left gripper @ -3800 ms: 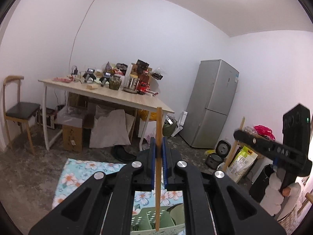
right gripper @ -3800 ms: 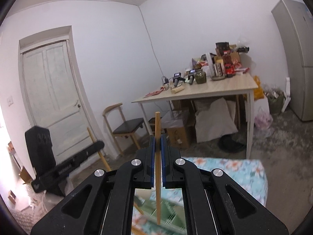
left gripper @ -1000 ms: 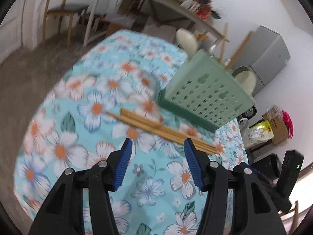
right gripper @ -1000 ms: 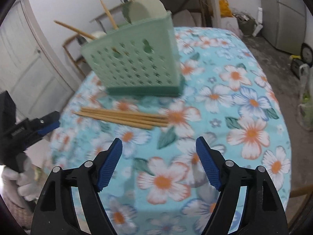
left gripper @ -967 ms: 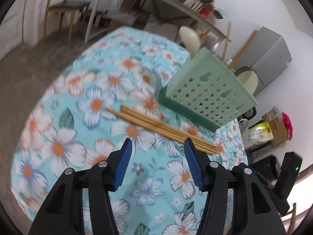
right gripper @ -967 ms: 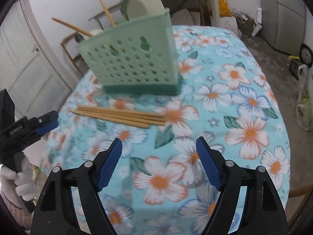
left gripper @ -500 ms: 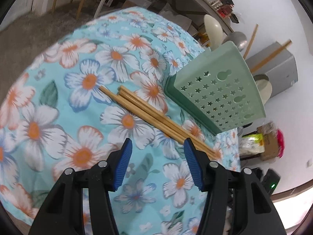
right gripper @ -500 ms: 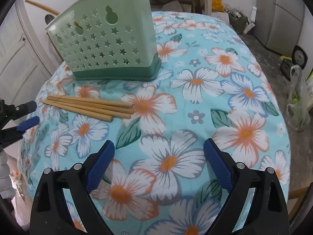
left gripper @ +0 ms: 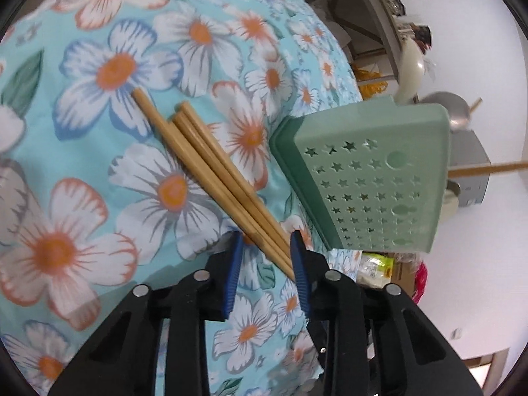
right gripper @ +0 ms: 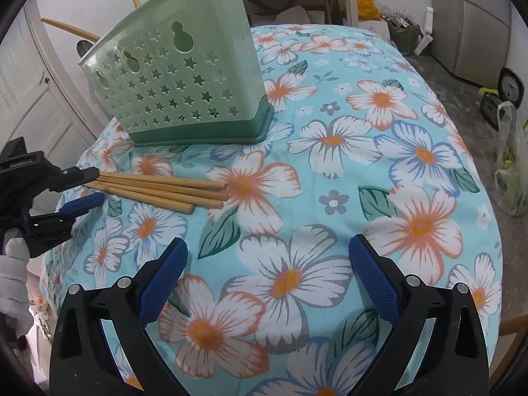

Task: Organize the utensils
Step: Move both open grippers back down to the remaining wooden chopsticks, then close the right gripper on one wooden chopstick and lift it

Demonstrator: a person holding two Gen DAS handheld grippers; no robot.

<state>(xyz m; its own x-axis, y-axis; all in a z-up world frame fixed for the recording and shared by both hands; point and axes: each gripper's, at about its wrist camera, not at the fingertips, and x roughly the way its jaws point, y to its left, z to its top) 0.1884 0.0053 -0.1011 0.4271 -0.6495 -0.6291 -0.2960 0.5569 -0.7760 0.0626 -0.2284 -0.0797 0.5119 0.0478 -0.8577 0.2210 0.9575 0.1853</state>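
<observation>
Three chopsticks (left gripper: 211,171): lying bundled on the flowered tablecloth (right gripper: 396,151), just at 7 o'clock of the green holder (right gripper: 184,76); in the left wrist view they are running from 10 o'clock down to the fingers.
Left gripper (left gripper: 265,257): its jaws are closing around the thin ends of the bundle; the sticks are sitting between the blue pads (left gripper: 233,264), touching the right pad, though a gap is showing on the left. A second ago it was hanging higher, well apart from the sticks.
Right gripper (right gripper: 267,274): its jaws are spreading to their widest over bare cloth, nothing between them; a second ago they were standing narrower.
Green holder: standing upright on the cloth, with two chopsticks and spoons poking from its top.
Gloved hand (right gripper: 13,277): gripping the left gripper's handle at 9 o'clock of the right wrist view.
</observation>
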